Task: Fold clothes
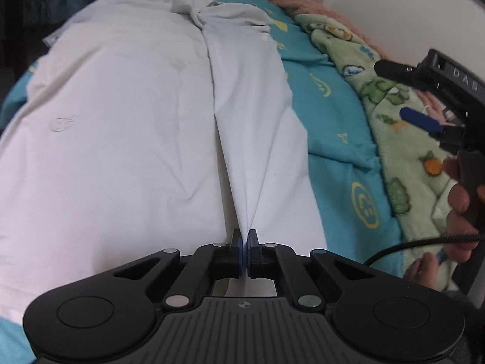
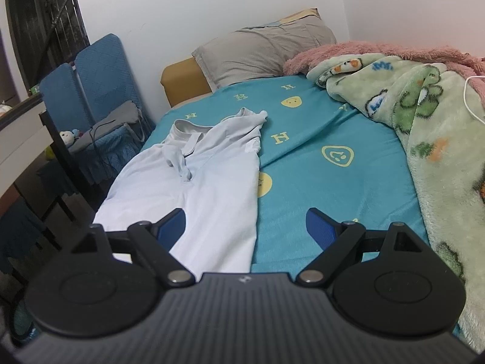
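A: Left gripper [image 1: 245,250] first, black two-finger thing with blue pads, right at the lens. Jaws pinched together on a fold of the pale lilac-white polo shirt [image 1: 127,127], cloth drawn up into a taut ridge running from the pads toward the collar.

B: Shirt location?

A: Spread on the teal bedsheet with yellow smiley and H prints [image 1: 339,139], collar end far from the camera, hem end near. It lies on the left part of the bed, close to that edge. Right-hand panel is folded over along the middle, small knot of bunched fabric near the collar.

B: Right gripper?

A: Right gripper [image 2: 245,227] hangs above the bed, jaws spread wide, nothing between them. Its left blue pad [image 2: 171,227] sits over the shirt's [image 2: 212,188] lower part, the other over bare sheet [image 2: 333,182]. Touching or not, cannot tell.

B: Seen from the left camera too?

A: Yes, at right edge, over the green fleece blanket with cartoon prints [image 1: 403,163], a hand [image 1: 460,212] wrapped around its handle, black cable trailing below.

B: Background?

A: Grey pillow [image 2: 263,51] at the head, pink fuzzy blanket [image 2: 379,50] beyond the green one [image 2: 439,151], blue quilted chair [image 2: 91,82] beside the bed.
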